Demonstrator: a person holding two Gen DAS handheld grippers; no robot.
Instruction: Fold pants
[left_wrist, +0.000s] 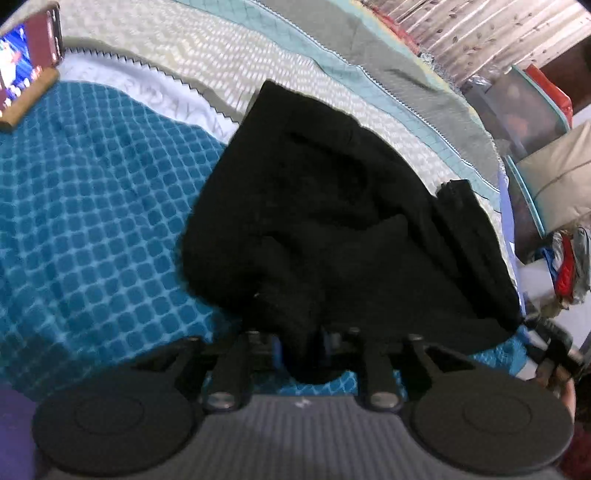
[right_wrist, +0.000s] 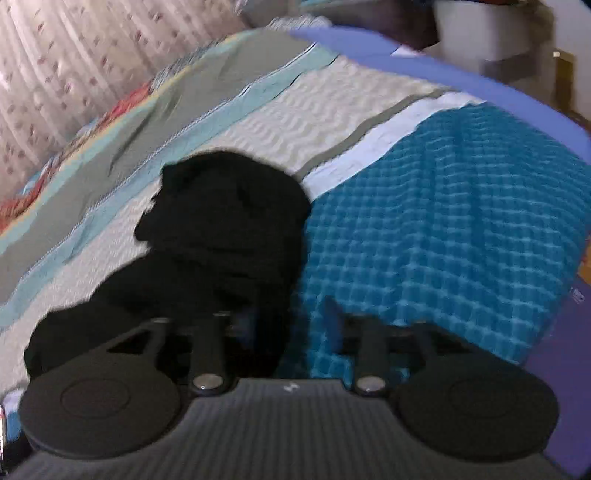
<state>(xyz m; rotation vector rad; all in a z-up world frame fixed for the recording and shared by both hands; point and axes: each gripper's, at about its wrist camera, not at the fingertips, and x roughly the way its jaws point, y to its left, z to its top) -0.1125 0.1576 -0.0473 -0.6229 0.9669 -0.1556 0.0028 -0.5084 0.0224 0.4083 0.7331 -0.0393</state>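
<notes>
Black pants (left_wrist: 332, 221) heaped on the bed (left_wrist: 92, 221) — left claw gripping the near edge.

In the left view cloth sits pinched in the nearly closed left claw (left_wrist: 304, 347), low centre; the right claw (right_wrist: 291, 325) stands half open and empty — pants just left of it, running toward upper left.
</notes>
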